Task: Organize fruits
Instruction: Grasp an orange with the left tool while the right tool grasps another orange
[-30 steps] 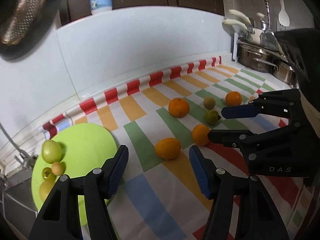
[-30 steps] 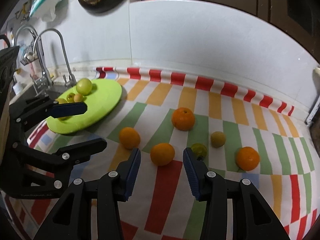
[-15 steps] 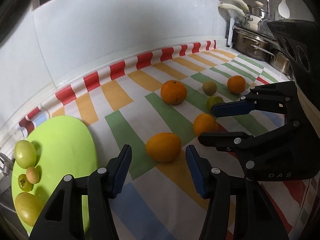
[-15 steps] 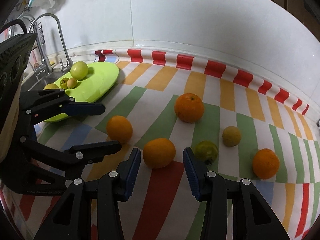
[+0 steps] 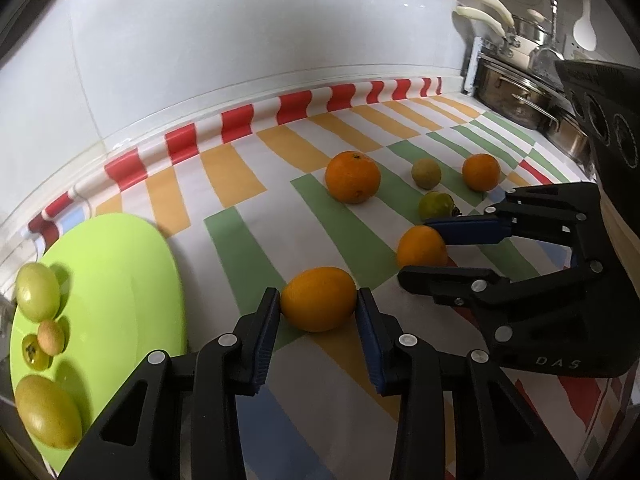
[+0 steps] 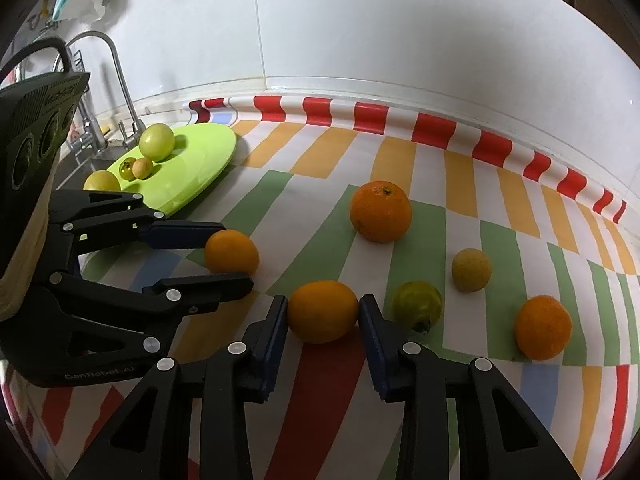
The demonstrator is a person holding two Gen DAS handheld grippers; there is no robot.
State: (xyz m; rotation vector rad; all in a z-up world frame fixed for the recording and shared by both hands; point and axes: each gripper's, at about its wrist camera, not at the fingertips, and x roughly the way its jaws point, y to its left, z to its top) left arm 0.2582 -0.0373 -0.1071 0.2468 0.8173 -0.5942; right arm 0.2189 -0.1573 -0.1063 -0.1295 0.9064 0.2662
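Several oranges and small greenish fruits lie on the striped cloth. My left gripper (image 5: 317,304) is open with its pads on either side of one orange (image 5: 318,299), which rests on the cloth. My right gripper (image 6: 323,312) is open with its pads around another orange (image 6: 323,311), also on the cloth. Each gripper shows in the other's view, the left gripper (image 6: 224,256) and the right gripper (image 5: 424,250). A big orange (image 6: 380,211), a green fruit (image 6: 417,304), a tan fruit (image 6: 471,269) and a far orange (image 6: 543,329) lie loose. The lime-green plate (image 5: 120,280) holds several green and yellow fruits.
A sink with a tap (image 6: 116,80) lies beyond the plate. Steel pots (image 5: 516,88) and utensils stand at the far right of the counter. A white tiled wall (image 5: 240,40) backs the counter.
Both grippers have moved forward and down. Each now has an orange between its pads, where before the oranges lay ahead of the fingertips.
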